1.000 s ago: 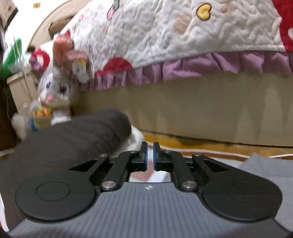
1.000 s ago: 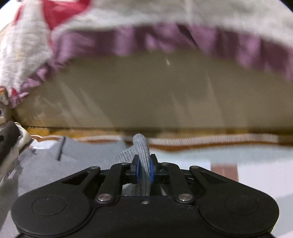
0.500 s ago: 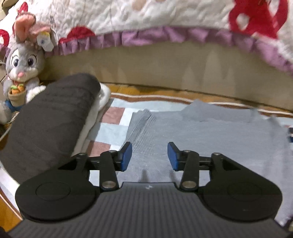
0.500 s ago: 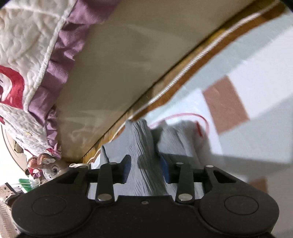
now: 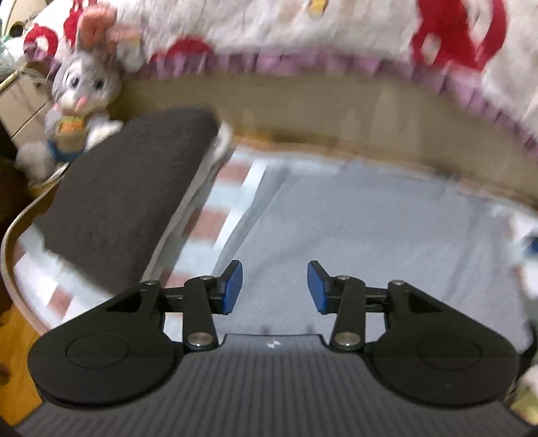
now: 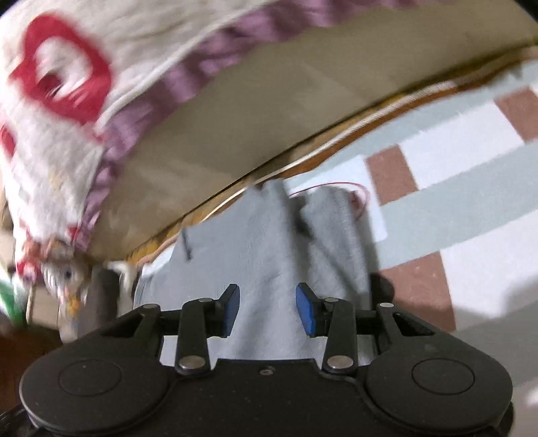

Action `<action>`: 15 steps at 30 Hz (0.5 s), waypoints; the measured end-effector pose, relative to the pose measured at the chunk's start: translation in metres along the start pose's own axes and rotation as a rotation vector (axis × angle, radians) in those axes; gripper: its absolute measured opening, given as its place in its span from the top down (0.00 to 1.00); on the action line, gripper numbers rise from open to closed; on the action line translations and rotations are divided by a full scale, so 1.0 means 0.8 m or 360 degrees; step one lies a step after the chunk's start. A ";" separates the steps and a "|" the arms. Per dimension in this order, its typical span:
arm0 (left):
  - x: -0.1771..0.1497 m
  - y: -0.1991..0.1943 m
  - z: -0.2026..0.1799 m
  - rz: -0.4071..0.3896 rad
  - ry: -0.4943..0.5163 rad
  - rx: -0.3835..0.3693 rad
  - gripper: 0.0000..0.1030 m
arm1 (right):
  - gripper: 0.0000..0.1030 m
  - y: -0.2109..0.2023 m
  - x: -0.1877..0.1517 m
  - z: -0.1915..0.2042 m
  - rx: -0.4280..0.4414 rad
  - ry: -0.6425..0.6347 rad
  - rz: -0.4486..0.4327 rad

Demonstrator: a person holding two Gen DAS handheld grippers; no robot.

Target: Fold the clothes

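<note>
A grey garment (image 5: pixel 370 228) lies spread flat on a checked rug in front of the bed. My left gripper (image 5: pixel 275 285) hovers above its near-left part, blue pads apart with nothing between them, jaws closing slightly. In the right wrist view the same grey garment (image 6: pixel 262 242) shows a raised crease near its far edge. Above it my right gripper (image 6: pixel 268 309) is open, its pads clear of the cloth.
A dark folded garment (image 5: pixel 127 195) lies on white cloth to the left, a plush bunny (image 5: pixel 80 90) behind it. The bed base (image 5: pixel 336 111) and the quilt (image 5: pixel 269 30) with a purple frill close off the far side. The checked rug (image 6: pixel 454 201) stretches to the right.
Both grippers opened; the right one let go of the grey fold it pinched. Both rose and pulled back, so the garment now lies flat below them.
</note>
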State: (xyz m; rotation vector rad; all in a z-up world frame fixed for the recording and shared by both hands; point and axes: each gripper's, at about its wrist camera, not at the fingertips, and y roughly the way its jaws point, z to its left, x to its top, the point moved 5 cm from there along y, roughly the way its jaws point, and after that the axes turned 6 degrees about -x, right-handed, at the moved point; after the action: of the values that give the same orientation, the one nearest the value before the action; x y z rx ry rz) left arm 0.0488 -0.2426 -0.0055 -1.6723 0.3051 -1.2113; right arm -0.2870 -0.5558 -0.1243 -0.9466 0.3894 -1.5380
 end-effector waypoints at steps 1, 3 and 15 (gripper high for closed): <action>-0.001 0.002 0.002 -0.0023 -0.0020 -0.0028 0.62 | 0.58 -0.014 -0.002 0.010 0.0015 -0.0040 -0.0012; -0.005 0.009 0.012 -0.0028 -0.0146 -0.0135 0.61 | 0.58 -0.037 -0.001 0.021 -0.0001 -0.0101 -0.0064; -0.017 0.039 0.025 -0.0319 -0.0157 -0.0251 0.62 | 0.97 0.023 0.007 -0.011 -0.0193 -0.0165 -0.0212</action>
State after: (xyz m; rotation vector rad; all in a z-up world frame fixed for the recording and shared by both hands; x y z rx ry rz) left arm 0.0694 -0.2359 -0.0388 -1.9293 0.1789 -1.2726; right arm -0.2809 -0.5675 -0.1409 -1.1618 0.3548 -1.5914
